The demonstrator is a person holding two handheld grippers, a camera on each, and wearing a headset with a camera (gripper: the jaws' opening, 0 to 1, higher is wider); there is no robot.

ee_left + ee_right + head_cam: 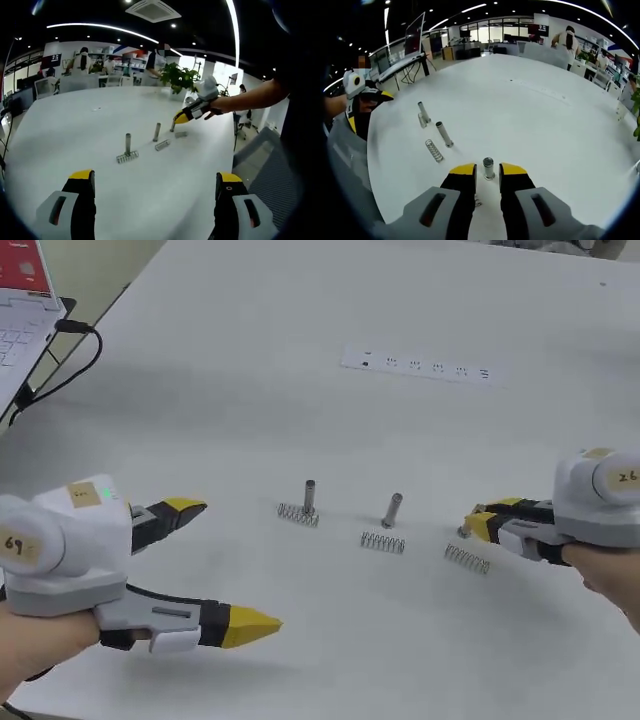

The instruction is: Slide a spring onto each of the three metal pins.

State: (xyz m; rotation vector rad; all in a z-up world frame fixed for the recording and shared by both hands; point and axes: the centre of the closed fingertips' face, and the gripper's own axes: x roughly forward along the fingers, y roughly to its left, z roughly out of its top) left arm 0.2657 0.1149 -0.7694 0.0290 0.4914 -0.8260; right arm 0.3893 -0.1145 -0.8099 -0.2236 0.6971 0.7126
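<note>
Standing over the white table [300, 420], I see three metal pins upright in a row across its middle, each with a spring lying flat close by at about six o'clock. The left pin [309, 495] has the first spring [298, 514] right at its base; the middle pin [393, 507] has the second spring [382, 542] a little apart from it. None of the springs is on a pin. The right pin [488, 169] stands between the tips of the right hand-held gripper [482, 524], which reaches in from three o'clock. Its jaws are drawn narrow around the pin, yet in the right gripper view a sliver of table shows on either side of it, so they are parted and not pinching (a close thing, mind). The third spring [466, 559] lies on the table just beside that gripper, at its six o'clock. The left hand-held gripper [220, 565] hovers at eight o'clock, well apart from the pins, jaws spread wide and holding nothing. At twelve o'clock beyond the pins lies a white power strip [415, 367]; at ten o'clock, by the table's edge, sits a laptop [20, 300] with a black cable [75, 355] trailing from it
</note>
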